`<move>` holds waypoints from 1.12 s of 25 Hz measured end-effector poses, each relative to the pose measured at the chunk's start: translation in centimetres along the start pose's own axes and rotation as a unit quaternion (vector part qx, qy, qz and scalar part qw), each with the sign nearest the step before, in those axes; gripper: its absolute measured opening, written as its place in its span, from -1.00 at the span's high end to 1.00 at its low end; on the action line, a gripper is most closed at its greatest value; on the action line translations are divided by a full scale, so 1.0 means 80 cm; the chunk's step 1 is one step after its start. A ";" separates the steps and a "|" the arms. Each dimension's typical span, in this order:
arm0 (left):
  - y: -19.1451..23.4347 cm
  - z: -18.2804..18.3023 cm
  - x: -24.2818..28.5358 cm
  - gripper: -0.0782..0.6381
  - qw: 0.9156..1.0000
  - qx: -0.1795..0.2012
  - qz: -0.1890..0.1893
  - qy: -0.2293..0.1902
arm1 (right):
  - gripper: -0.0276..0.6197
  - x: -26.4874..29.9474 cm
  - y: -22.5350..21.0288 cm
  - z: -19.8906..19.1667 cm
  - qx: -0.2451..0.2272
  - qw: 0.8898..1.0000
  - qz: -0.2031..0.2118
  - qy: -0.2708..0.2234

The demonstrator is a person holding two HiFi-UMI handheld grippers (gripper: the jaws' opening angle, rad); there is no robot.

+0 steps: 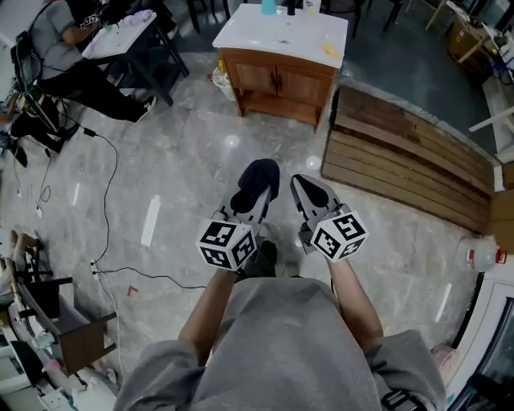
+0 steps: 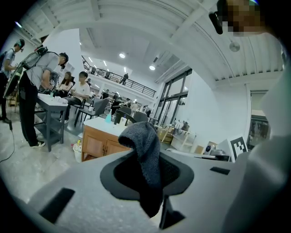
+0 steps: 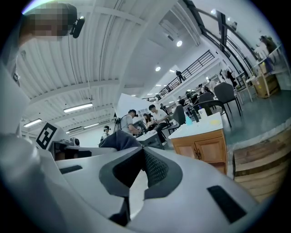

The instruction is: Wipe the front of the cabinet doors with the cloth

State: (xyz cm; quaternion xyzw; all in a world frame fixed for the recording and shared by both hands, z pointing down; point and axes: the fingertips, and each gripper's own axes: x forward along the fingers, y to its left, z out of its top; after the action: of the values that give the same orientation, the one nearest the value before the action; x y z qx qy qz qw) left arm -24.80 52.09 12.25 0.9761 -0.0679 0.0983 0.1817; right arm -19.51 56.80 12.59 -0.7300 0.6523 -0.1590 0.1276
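Note:
Ahead of me across the floor stands a wooden cabinet [image 1: 275,78] with two doors and a white top; it also shows in the left gripper view [image 2: 97,144] and the right gripper view [image 3: 205,149]. My left gripper [image 1: 255,191] is shut on a dark grey cloth [image 1: 259,178], which bunches up over the fingertips and hangs between the jaws [image 2: 146,157]. My right gripper [image 1: 304,187] is held beside it, jaws shut with nothing between them [image 3: 142,157]. The cloth [image 3: 119,140] peeks over its left side. Both grippers are well short of the cabinet.
A low stepped wooden platform [image 1: 407,157] lies right of the cabinet. Cables [image 1: 106,202] run over the marble floor at the left. A desk [image 1: 120,36] with a seated person is at the far left. A blue bottle [image 1: 268,6] stands on the cabinet top.

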 end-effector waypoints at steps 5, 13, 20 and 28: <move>0.049 0.030 0.026 0.58 1.000 -0.007 -0.010 0.000 | 0.89 0.056 -0.009 0.014 -0.003 1.000 -0.011 0.003; 0.123 0.055 0.049 0.58 0.999 -0.029 -0.024 0.001 | 0.89 0.125 -0.012 0.015 -0.008 0.999 -0.033 0.019; 0.168 0.062 0.066 0.58 0.998 -0.053 -0.027 0.007 | 0.89 0.156 -0.019 0.008 -0.011 0.998 -0.050 0.036; 0.192 0.065 0.103 0.58 0.998 -0.059 -0.032 0.010 | 0.89 0.186 -0.053 0.012 -0.010 0.997 -0.063 0.037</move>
State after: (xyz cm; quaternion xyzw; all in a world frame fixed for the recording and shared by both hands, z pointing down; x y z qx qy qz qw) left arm -18.53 35.17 14.54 0.9642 -0.0401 0.0979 0.2431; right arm -13.77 42.52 14.34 -0.7644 0.6109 -0.1872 0.0860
